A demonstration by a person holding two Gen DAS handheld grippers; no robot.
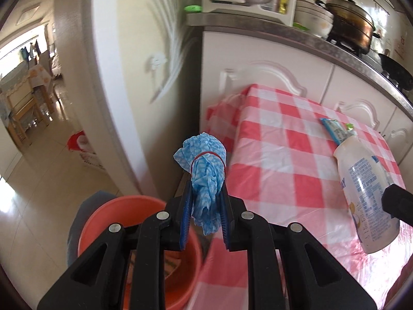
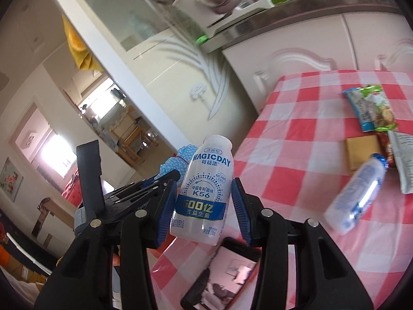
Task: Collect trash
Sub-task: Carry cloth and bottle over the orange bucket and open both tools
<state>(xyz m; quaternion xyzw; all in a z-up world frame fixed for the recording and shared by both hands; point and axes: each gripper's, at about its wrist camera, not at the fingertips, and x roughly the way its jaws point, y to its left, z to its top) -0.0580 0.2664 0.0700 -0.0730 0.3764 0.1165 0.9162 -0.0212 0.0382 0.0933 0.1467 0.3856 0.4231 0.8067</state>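
My left gripper (image 1: 206, 191) is shut on a wad of blue cloth (image 1: 204, 155) tied with a red rubber band, held over the table's left corner. Below it stands an orange bucket (image 1: 103, 222) on the floor. My right gripper (image 2: 204, 201) is shut on an upright white MAGICDAY bottle (image 2: 204, 180) above the table's near edge. The same bottle (image 1: 366, 201) shows at the right of the left wrist view. In the right wrist view the left gripper (image 2: 165, 180) and its cloth (image 2: 180, 157) sit just left of the bottle.
The table wears a red-and-white checked cloth (image 2: 296, 134). On it lie a second white bottle (image 2: 358, 196), a snack wrapper (image 2: 369, 108), a brown square (image 2: 361, 152), a white packet (image 2: 405, 160) and a phone (image 2: 222, 276). White cabinets (image 1: 284, 77) stand behind, a glass door (image 1: 134, 77) to the left.
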